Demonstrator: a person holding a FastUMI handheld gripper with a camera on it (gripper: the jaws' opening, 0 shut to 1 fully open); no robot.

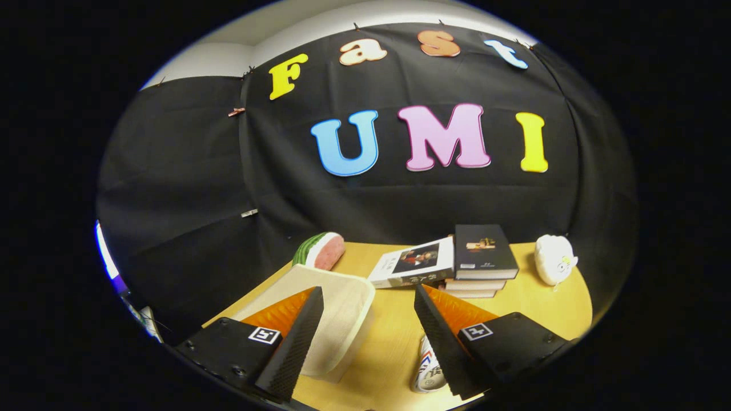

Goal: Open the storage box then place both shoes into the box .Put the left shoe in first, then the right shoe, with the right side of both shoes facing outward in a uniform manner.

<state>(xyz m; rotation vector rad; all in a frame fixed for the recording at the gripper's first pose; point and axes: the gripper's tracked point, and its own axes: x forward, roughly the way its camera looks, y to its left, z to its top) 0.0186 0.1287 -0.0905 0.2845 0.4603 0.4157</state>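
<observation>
My claw (368, 297) stands wide, empty; storage box (342, 319) at ten o'clock under my left finger, shoe (428, 371) at five.

I am working in a staged recording booth, not a lived-in room: black cloth (400, 194) is pinned up as walls around a small wooden desk (394, 342), with plain white wall above it. Books (474, 257) are stacked near the desk's far edge.

My fingers (297, 342) stand apart.
</observation>
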